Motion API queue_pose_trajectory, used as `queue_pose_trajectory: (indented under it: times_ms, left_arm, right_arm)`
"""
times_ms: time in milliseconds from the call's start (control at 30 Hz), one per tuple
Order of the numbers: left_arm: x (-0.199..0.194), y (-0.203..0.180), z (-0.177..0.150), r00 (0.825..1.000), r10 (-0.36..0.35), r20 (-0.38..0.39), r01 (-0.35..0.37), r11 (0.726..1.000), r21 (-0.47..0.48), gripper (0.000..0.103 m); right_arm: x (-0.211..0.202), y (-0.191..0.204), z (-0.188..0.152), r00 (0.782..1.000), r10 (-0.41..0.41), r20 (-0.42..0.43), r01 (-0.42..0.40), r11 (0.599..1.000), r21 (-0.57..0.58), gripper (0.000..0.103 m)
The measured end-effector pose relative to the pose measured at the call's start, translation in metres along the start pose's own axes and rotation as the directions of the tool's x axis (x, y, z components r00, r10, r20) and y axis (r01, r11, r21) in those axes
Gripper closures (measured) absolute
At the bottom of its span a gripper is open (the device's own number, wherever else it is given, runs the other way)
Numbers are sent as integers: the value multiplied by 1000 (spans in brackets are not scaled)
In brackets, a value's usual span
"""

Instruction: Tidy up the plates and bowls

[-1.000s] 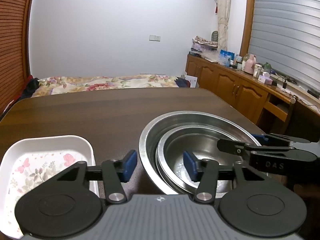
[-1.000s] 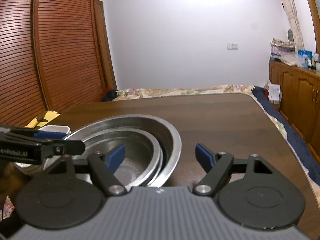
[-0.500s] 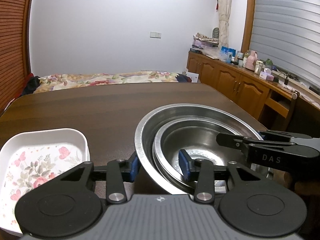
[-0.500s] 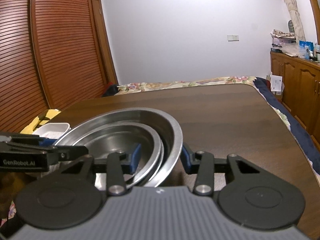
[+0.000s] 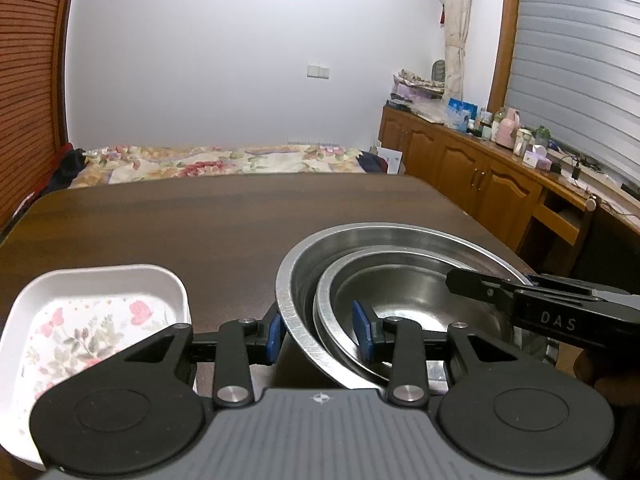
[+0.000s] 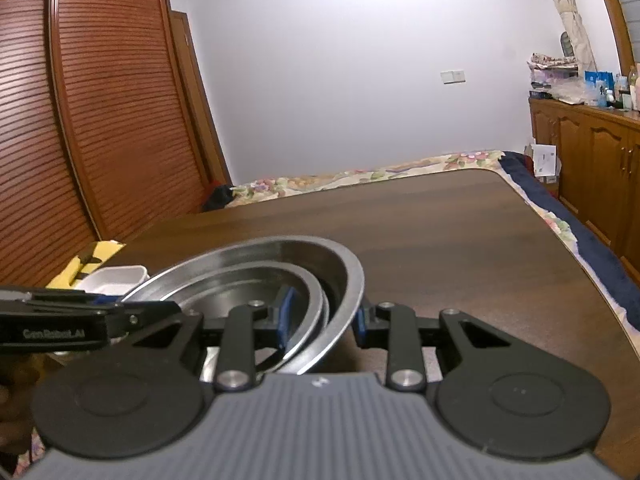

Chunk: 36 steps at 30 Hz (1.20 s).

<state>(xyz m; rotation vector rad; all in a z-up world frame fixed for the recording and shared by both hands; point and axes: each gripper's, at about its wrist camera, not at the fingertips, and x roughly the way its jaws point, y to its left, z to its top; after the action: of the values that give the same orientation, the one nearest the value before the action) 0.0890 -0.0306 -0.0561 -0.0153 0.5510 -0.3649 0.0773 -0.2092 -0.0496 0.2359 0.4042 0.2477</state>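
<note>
Steel, thin and stiff: the nested bowls (image 5: pixel 400 292) look light but slick, so the rolled rims are the place to pinch. They sit mouth-up, round with no long axis, on the dark worktop (image 5: pixel 200 232), the floral tray (image 5: pixel 92 320) at their 9 o'clock. Left tool (image 5: pixel 318 338) and right tool (image 6: pixel 322 316) have just been closing, each clenched across both rims at opposite sides.
</note>
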Motion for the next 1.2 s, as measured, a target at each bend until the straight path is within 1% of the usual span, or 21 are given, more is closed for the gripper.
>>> queue_pose_trajectory:
  times_ms: [267,400,533,633,767,900,1033,1200]
  left_arm:
    - [-16,4,18,999,-6,44,6,1000,8,65]
    - [-27,6,30,997,-3,74,2,1000,19,65]
    - [-38,6,39,996,-3,87,0,1000,30,65]
    - [-46,7,46,995,-6,97,4,1000,28,65]
    - [-58,10,52,993,-3,115,0,1000,23,65]
    - [-68,14,54,993,0,120,-2,1000,19,65]
    - [-77,18,50,993,10,120,-11,1000,11,65]
    - [-84,35,46,992,30,121,-29,1000,-11,65]
  right_arm:
    - [-8,4,9,999,28,33,-28,1000,0,71]
    - [-13,7,19,997,48,53,-48,999,-1,71]
    - [-19,12,30,995,66,79,-65,998,-15,71]
    - [-23,15,39,992,74,103,-72,997,-19,71]
    - [-27,18,44,990,88,114,-87,996,-17,71]
    - [-27,22,46,989,103,108,-101,995,-23,71]
    - [-27,29,48,987,122,108,-119,992,-30,71]
    - [-25,40,51,984,148,102,-144,989,-40,71]
